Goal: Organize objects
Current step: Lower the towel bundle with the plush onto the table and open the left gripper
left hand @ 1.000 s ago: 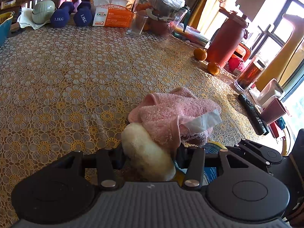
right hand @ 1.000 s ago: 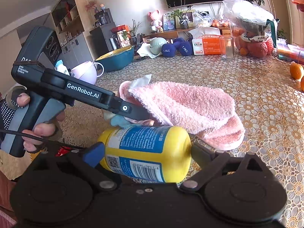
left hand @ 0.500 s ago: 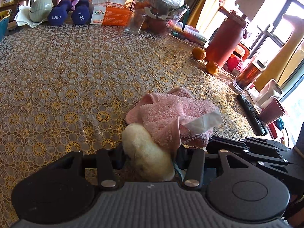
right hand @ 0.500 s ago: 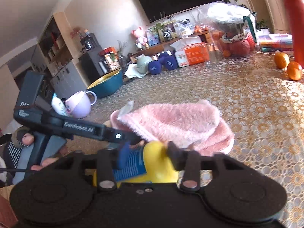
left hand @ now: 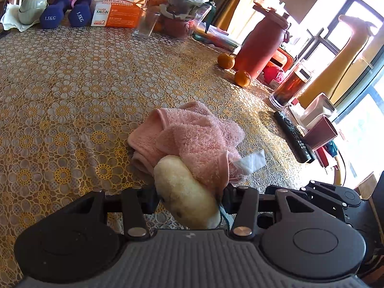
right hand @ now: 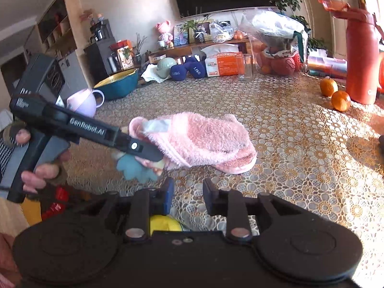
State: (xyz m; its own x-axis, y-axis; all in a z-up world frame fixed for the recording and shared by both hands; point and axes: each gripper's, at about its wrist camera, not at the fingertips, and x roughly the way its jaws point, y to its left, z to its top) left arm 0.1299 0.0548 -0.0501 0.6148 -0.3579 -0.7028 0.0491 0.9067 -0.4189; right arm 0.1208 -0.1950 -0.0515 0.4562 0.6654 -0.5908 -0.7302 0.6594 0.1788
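My left gripper point(left hand: 189, 198) is shut on a cream plush toy point(left hand: 184, 193) that lies under the edge of a pink towel point(left hand: 192, 136). In the right wrist view the left gripper point(right hand: 153, 154) grips the toy's cream and teal part point(right hand: 134, 166) at the towel's point(right hand: 201, 141) left end. My right gripper point(right hand: 187, 195) is open with nothing between its fingers. A yellow bottle point(right hand: 165, 224) lies just below it, mostly hidden by the gripper body.
Two oranges point(right hand: 334, 93), a red flask point(right hand: 361, 55), a remote point(left hand: 294, 136) and a tea jar point(left hand: 289, 85) stand to the right. Dumbbells point(left hand: 64, 12), a tissue box point(left hand: 117, 12), a glass point(left hand: 146, 22) line the far edge. A lilac mug point(right hand: 85, 100) and teal bowl point(right hand: 117, 84) stand left.
My right gripper has let go of the yellow bottle and pulled back; the bottle has dropped below its fingers. My left gripper keeps its hold on the plush toy.
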